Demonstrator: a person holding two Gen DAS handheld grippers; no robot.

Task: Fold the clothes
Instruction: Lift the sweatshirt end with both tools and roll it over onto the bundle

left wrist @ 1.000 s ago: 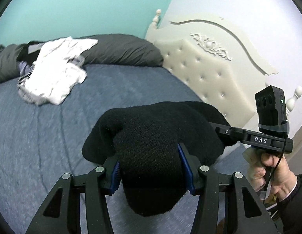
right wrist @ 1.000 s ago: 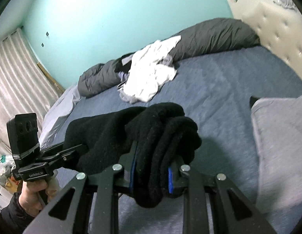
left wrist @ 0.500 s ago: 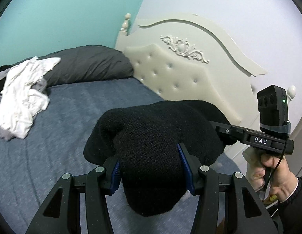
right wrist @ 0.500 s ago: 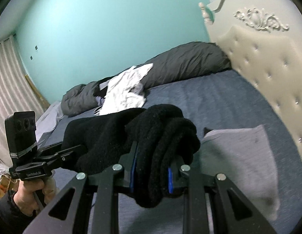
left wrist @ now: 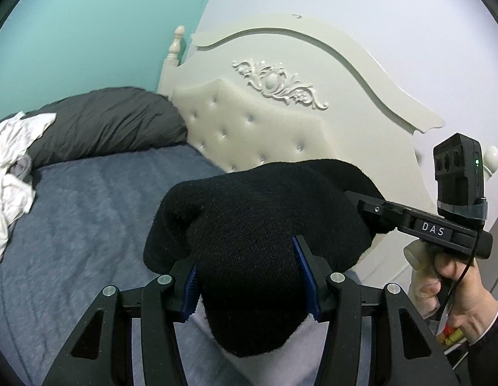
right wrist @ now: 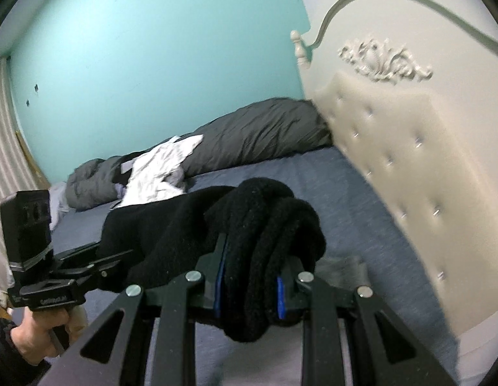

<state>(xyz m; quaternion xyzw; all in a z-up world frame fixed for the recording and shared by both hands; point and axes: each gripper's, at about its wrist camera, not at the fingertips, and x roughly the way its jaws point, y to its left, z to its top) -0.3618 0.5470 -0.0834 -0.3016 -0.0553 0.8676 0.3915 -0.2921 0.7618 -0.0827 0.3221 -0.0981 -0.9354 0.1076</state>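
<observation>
Jaws clamp black garment (left wrist: pixel 258 241); only right view shows curtain (right wrist: pixel 4 148).

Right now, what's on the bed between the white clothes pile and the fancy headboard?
In the right wrist view, a long dark grey duvet lies along the wall between the white clothes and the headboard. The white pile overlaps one end; the other end reaches the headboard.

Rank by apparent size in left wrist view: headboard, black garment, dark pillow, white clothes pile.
1. headboard
2. black garment, inflated by nearness to the camera
3. dark pillow
4. white clothes pile, partly cut off
</observation>
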